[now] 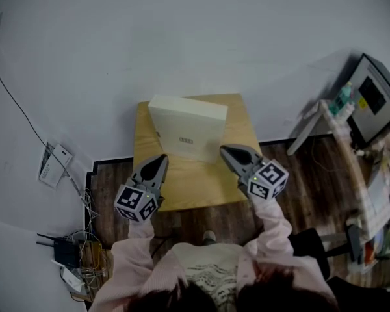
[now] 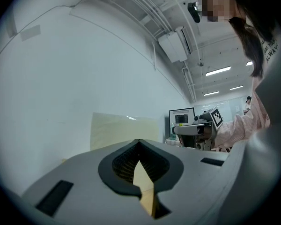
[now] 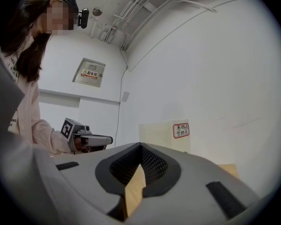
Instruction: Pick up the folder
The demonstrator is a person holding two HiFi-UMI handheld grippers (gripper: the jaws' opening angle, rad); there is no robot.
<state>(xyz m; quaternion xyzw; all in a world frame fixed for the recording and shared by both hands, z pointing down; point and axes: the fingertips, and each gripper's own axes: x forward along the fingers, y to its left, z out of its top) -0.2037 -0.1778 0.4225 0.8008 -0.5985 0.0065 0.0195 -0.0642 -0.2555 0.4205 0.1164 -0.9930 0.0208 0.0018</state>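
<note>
Head view: the folder [image 1: 187, 135], a cream box file, stands on the table [image 1: 195, 190] at its 12 o'clock edge, against the wall [image 1: 182, 38]. The left gripper [image 1: 158, 161] hangs over the table at the folder's 7 o'clock, and the right gripper [image 1: 227, 153] at its 4 o'clock. Neither touches it. In the left gripper view the jaws meet tip to tip with nothing between them, and the folder [image 2: 124, 130] lies beyond. The right gripper view shows the same closed, empty jaws. There the folder [image 3: 164, 135] bears a red-edged label [image 3: 181, 130] at 1 o'clock.
</note>
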